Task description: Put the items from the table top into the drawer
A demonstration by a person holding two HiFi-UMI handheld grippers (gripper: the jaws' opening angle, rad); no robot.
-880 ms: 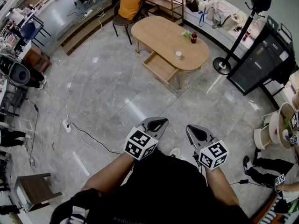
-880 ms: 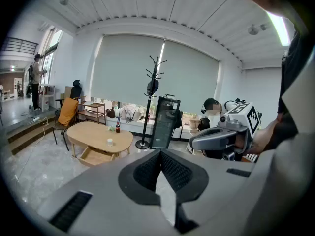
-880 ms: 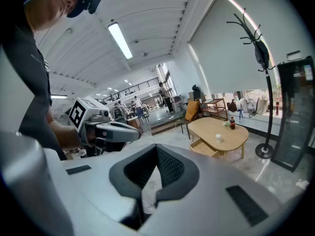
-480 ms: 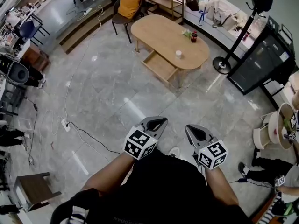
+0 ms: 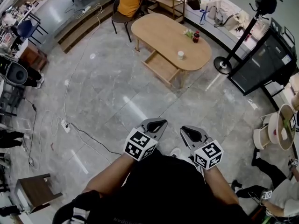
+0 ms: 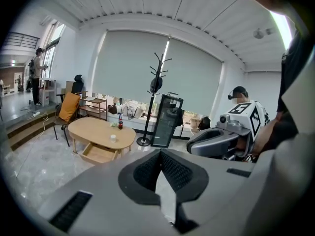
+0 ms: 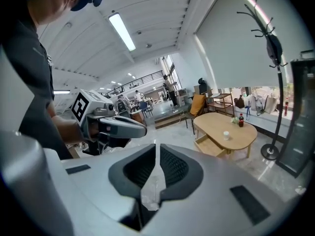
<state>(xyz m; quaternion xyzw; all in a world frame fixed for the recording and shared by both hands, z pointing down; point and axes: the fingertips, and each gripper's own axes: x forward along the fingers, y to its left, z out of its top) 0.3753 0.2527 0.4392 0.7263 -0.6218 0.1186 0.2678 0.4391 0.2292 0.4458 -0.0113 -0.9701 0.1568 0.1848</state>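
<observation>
Now, my left gripper (image 5: pixel 156 123): clenched, empty.
my right gripper (image 5: pixel 191 130): clenched, empty.
desk (image 5: pixel 156 31): well apart, so nothing held.
drawer (image 5: pixel 160 67): open, awaiting cup (image 5: pixel 180 55), bottle (image 5: pixel 195 37).

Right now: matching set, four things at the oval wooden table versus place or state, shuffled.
1 white paper cup
2 dark red-labelled bottle
3 wooden drawer
4 orange-cushioned chair

A open under the oval wooden table
B on floor, table's end
C tabletop, beside green item
D tabletop, alone, drawer's side

Pairs: 1-D, 2-C, 3-A, 4-B
</observation>
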